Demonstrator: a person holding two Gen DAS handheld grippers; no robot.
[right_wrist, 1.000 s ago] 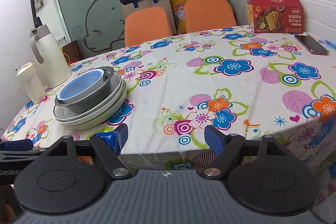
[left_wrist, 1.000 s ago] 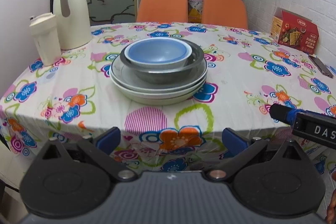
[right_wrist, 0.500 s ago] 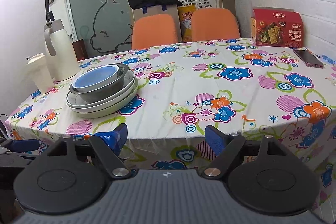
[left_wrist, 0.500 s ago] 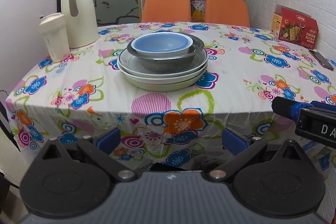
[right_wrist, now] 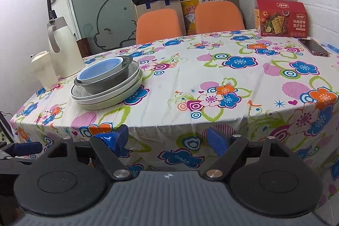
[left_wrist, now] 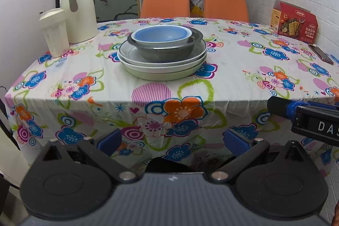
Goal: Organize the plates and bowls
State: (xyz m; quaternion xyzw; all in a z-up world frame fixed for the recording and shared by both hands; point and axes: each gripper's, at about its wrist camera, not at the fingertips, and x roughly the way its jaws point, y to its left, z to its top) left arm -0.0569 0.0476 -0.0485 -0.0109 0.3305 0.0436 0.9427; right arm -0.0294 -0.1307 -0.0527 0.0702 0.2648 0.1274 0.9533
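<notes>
A blue bowl point(left_wrist: 161, 35) sits inside a grey metal bowl point(left_wrist: 167, 51), which rests on stacked pale plates point(left_wrist: 163, 70) on the flowered table. The stack also shows in the right wrist view: blue bowl point(right_wrist: 99, 68), grey bowl point(right_wrist: 101, 85), plates point(right_wrist: 110, 99), at the left. My left gripper point(left_wrist: 172, 140) is open and empty, below and in front of the table's front edge. My right gripper point(right_wrist: 167, 138) is open and empty, also in front of the edge, right of the stack. It shows at the right of the left wrist view point(left_wrist: 303, 115).
A cream thermos jug point(left_wrist: 77, 7) and a cream cup point(left_wrist: 54, 33) stand at the table's left. A red cracker box point(left_wrist: 293, 22) and a phone point(left_wrist: 321, 53) lie at the right by the brick wall. Two orange chairs point(left_wrist: 166, 3) stand behind the table.
Both grippers have pulled back and down from the table; more of the hanging tablecloth shows. The stack has not moved. Both stay open.
</notes>
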